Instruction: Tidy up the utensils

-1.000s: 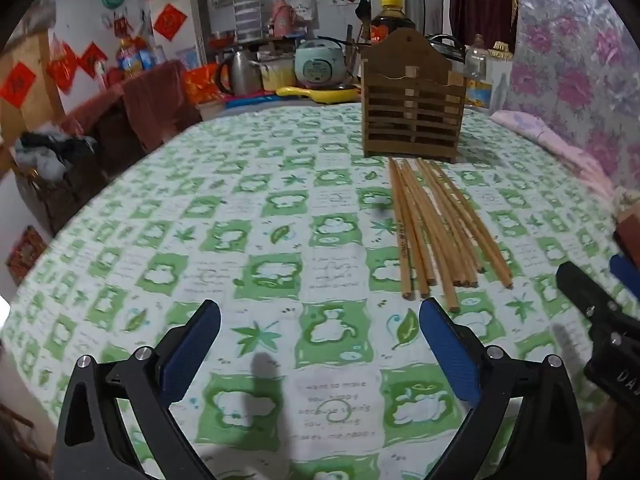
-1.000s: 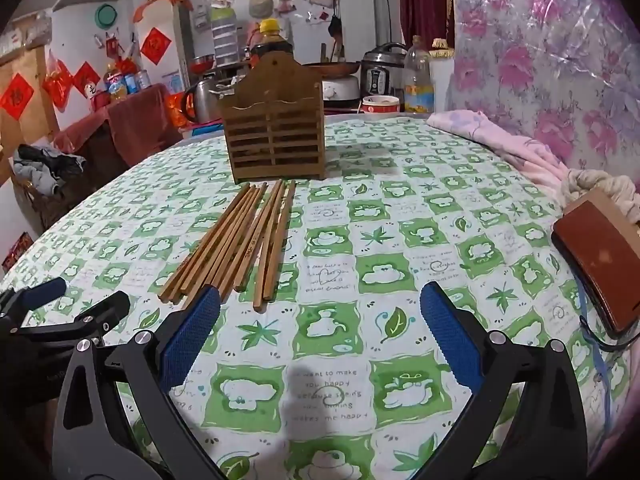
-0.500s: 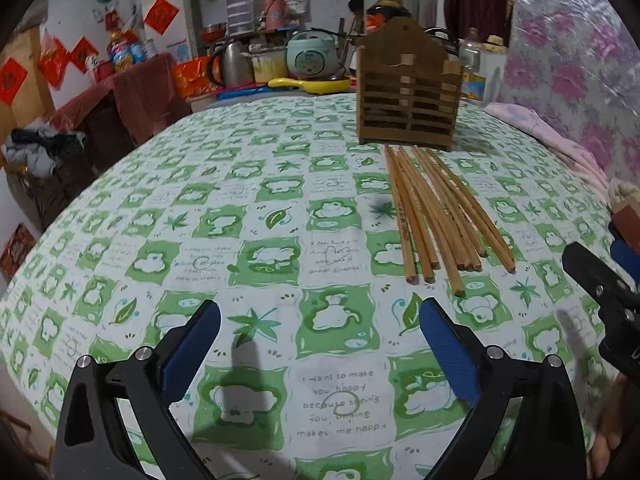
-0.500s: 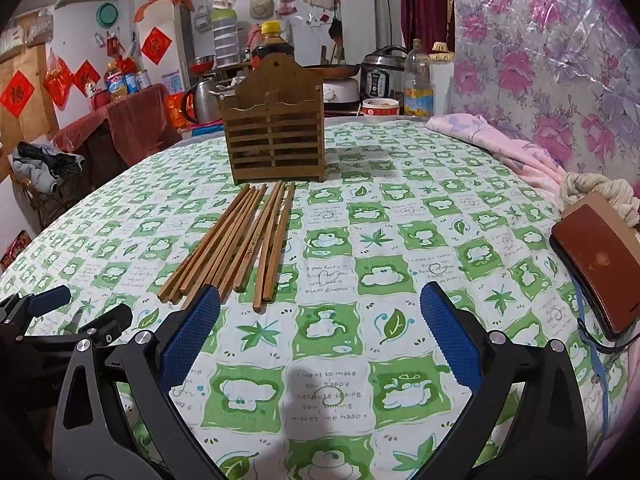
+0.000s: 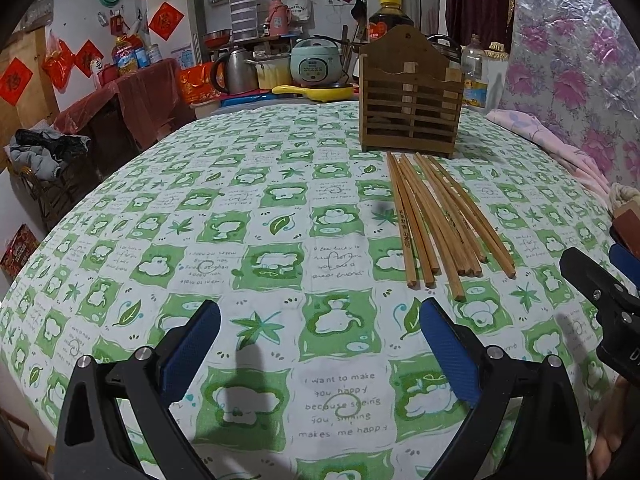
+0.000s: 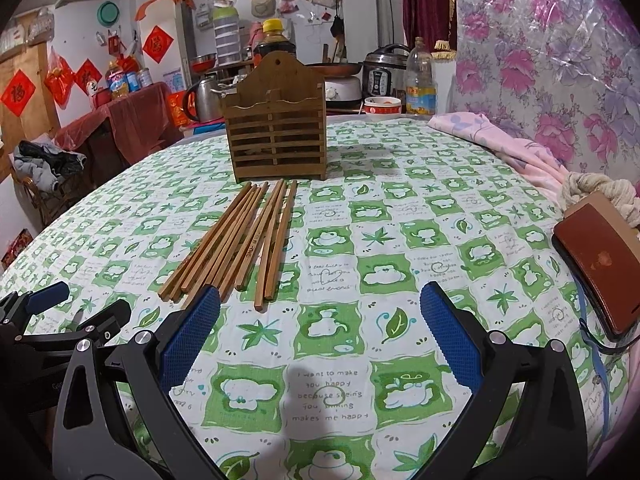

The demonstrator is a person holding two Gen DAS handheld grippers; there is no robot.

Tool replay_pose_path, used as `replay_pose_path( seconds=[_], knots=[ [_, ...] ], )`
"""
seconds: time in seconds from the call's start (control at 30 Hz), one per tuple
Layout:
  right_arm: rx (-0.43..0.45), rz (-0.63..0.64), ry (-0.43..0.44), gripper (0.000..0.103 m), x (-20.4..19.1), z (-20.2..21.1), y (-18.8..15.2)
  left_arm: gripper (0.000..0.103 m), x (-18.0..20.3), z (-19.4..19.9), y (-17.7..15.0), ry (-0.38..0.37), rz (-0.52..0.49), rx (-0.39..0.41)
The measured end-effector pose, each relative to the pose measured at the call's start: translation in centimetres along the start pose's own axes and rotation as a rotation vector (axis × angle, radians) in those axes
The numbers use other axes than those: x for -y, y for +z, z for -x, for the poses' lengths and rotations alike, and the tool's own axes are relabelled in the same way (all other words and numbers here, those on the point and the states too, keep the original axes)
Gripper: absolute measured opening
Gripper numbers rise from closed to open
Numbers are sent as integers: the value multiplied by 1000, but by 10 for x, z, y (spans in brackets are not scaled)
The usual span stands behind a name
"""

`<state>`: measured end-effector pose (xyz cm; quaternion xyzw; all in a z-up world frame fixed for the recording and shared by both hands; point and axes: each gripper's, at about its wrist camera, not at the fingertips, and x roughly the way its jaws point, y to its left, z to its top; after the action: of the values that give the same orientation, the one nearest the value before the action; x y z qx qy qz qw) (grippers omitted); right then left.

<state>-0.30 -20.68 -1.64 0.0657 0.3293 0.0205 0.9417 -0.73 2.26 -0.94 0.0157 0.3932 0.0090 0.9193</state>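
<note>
Wooden chopsticks [image 5: 436,220], loose bundle, lying on the surface [image 5: 240,220] just before the slatted wooden holder [image 5: 410,94].
Left claw [image 5: 320,332] and right claw [image 6: 320,320]: both spread apart, holding nothing, near the bundle's closer ends.

Behind the green-checked tablecloth [image 5: 248,200], red paper squares [image 5: 166,21] dot the white wall; floral plastic sheeting [image 6: 560,80] hangs alongside.

Wooden chopsticks [image 5: 436,220] lie loosely fanned on the cloth — just before the upright slatted holder [image 5: 410,98].
</note>
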Motion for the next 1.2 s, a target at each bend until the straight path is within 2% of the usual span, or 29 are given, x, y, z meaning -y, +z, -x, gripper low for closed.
replay_pose_path(
  seconds=[0.67,1.2],
  knots=[
    [13,13,4,97,-6,0,-1,97,3,6,-3,10,-13,48],
    [14,17,5,97,-6,1,-1,97,4,5,-3,15,-18,55]
  ],
)
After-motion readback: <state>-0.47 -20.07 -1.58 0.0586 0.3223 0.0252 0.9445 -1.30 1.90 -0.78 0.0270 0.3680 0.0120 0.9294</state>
